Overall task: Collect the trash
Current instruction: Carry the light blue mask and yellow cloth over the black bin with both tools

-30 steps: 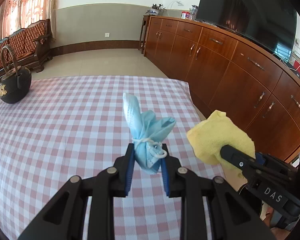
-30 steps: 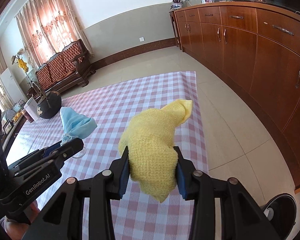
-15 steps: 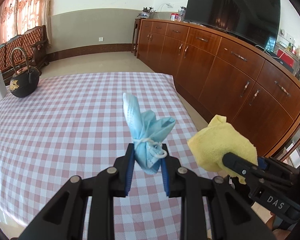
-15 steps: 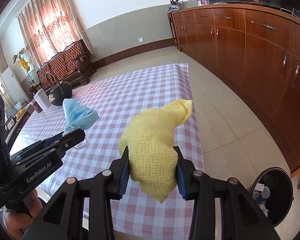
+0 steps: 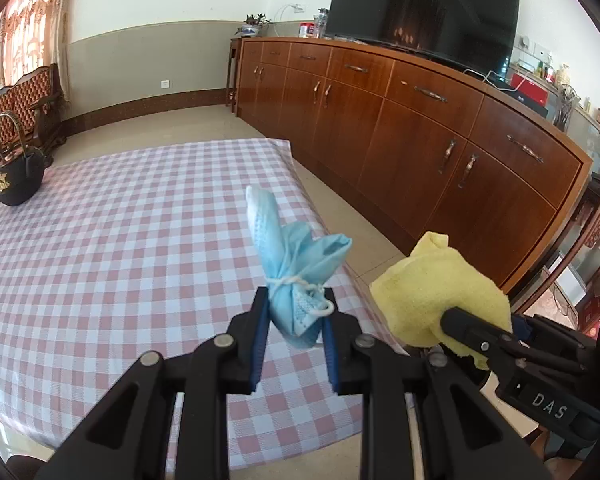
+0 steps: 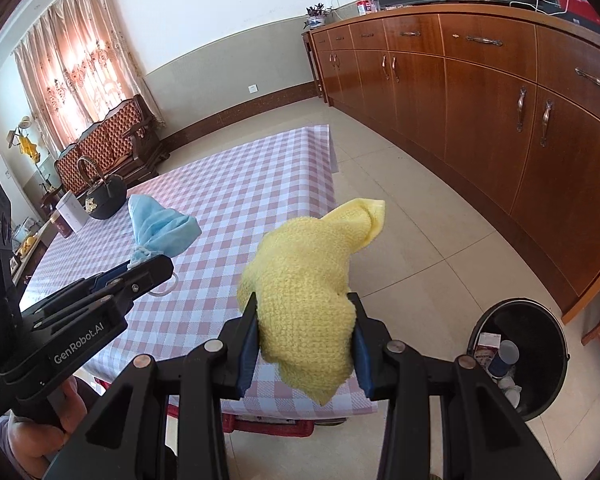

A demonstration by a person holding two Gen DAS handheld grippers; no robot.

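Bunched blue mask (image 5: 296,276), crumpled yellow cloth (image 6: 308,300), both clamped

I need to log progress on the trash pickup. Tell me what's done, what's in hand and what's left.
Done: both pieces are off the checked tablecloth. The black bin on the floor already holds some items.

In hand: the left gripper is shut on the blue face mask, and the right gripper is shut on the yellow cloth.

Left: neither piece is over the bin yet. Both need carrying there and releasing.
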